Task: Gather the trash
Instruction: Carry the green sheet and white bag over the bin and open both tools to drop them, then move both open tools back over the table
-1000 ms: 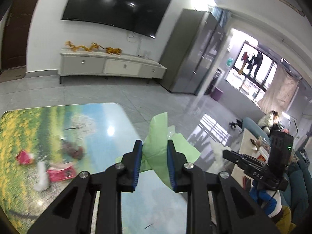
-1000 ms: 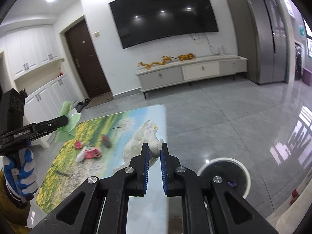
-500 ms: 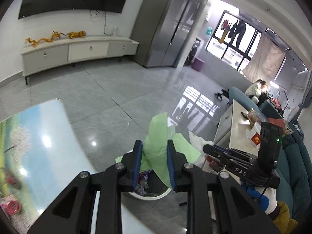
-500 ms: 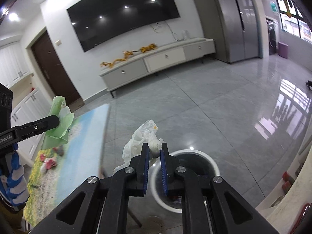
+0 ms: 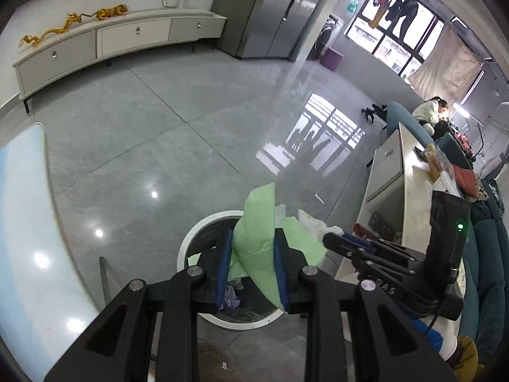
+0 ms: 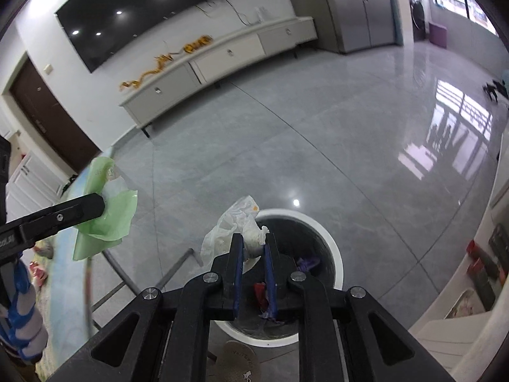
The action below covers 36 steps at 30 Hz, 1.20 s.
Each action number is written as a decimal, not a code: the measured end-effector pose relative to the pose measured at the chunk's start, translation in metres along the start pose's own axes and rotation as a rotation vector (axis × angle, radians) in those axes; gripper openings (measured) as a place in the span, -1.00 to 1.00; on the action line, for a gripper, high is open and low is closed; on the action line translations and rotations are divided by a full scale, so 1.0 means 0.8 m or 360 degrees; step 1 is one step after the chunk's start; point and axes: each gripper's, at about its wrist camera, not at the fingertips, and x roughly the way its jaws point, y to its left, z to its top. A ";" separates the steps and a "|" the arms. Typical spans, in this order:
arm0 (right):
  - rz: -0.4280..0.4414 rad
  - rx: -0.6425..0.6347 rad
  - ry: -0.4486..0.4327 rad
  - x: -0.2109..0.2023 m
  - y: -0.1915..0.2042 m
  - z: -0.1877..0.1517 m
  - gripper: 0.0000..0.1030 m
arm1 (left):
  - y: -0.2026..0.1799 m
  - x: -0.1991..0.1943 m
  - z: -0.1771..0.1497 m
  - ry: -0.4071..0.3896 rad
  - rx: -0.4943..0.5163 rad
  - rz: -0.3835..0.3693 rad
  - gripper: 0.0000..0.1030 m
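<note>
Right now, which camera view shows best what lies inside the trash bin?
The right wrist view: the trash bin opens wide there, with purple and red scraps on its dark bottom. In the left wrist view the green bag and the left claw cover most of it; only some crumpled bits show.

surface: grey tiled floor point(image 5: 165, 117) | on it: white-rimmed bin point(image 6: 334, 254), TV cabinet point(image 5: 121, 35)

Left tongs point(image 5: 251, 265) and right tongs point(image 6: 253, 269) angled down, both clamped
</note>
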 end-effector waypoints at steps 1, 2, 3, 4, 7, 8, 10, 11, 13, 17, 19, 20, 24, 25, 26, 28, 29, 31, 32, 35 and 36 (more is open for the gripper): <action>-0.0018 0.0008 0.0021 0.007 -0.003 -0.001 -0.61 | 0.000 0.010 -0.002 0.0025 0.0002 -0.0004 -0.48; -0.0037 0.0022 0.0047 0.017 -0.006 -0.004 -0.54 | 0.000 0.016 -0.003 0.0041 -0.0007 -0.0009 -0.34; -0.0048 0.0032 0.0063 0.022 -0.008 -0.006 -0.45 | 0.002 0.021 -0.003 0.0053 -0.0019 -0.0016 -0.25; -0.0055 0.0039 0.0077 0.026 -0.010 -0.007 -0.44 | 0.000 0.027 -0.006 0.0058 -0.0027 -0.0018 -0.15; -0.0072 0.0052 0.0101 0.030 -0.012 -0.012 -0.44 | 0.002 0.025 -0.012 0.0063 -0.0027 -0.0016 -0.15; -0.0075 0.0058 0.0098 0.028 -0.011 -0.014 -0.44 | 0.001 0.020 -0.015 0.0057 -0.0024 -0.0016 -0.15; -0.0065 0.0061 0.0078 0.017 -0.008 -0.016 -0.44 | -0.001 0.003 -0.021 0.0018 -0.0014 0.0003 -0.15; -0.0060 0.0055 0.0063 0.012 -0.008 -0.016 -0.44 | -0.003 -0.006 -0.023 -0.0005 -0.0015 0.0005 -0.15; -0.0053 0.0043 0.0027 -0.002 -0.003 -0.017 -0.44 | -0.006 -0.033 -0.032 -0.0065 -0.0008 0.0024 -0.15; -0.0015 0.0015 -0.0083 -0.044 0.020 -0.018 -0.44 | -0.010 -0.087 -0.059 -0.0171 0.0044 0.0093 -0.15; 0.0009 0.0000 -0.0129 -0.061 0.032 -0.019 -0.43 | -0.005 -0.113 -0.074 -0.0203 0.0044 0.0100 -0.15; 0.0023 -0.0015 -0.0152 -0.071 0.042 -0.020 -0.43 | -0.001 -0.130 -0.084 -0.0224 0.0049 0.0110 -0.15; 0.0087 -0.0132 -0.0215 -0.102 0.091 -0.024 -0.43 | 0.025 -0.182 -0.112 -0.0292 0.0042 0.0168 -0.16; 0.0102 -0.0161 -0.0225 -0.107 0.103 -0.025 -0.43 | 0.037 -0.201 -0.121 -0.0317 0.0026 0.0182 -0.16; 0.0123 -0.0201 -0.0233 -0.114 0.120 -0.028 -0.42 | 0.046 -0.217 -0.129 -0.0346 0.0019 0.0203 -0.16; 0.0165 -0.0277 -0.0236 -0.123 0.150 -0.031 -0.35 | 0.068 -0.247 -0.144 -0.0394 -0.0003 0.0263 -0.16; 0.0180 -0.0307 -0.0231 -0.123 0.161 -0.032 -0.31 | 0.080 -0.260 -0.153 -0.0414 -0.0020 0.0288 -0.16; 0.0206 -0.0401 -0.0202 -0.122 0.193 -0.035 -0.24 | 0.107 -0.285 -0.172 -0.0445 -0.0049 0.0355 -0.16; 0.0218 -0.0460 -0.0189 -0.122 0.212 -0.038 -0.24 | 0.119 -0.292 -0.179 -0.0450 -0.0065 0.0388 -0.16; 0.0277 -0.0580 -0.0142 -0.112 0.256 -0.046 -0.23 | 0.174 -0.319 -0.214 -0.0448 -0.0185 0.0481 -0.16; 0.0298 -0.0632 -0.0119 -0.107 0.273 -0.049 -0.20 | 0.192 -0.327 -0.225 -0.0445 -0.0225 0.0507 -0.16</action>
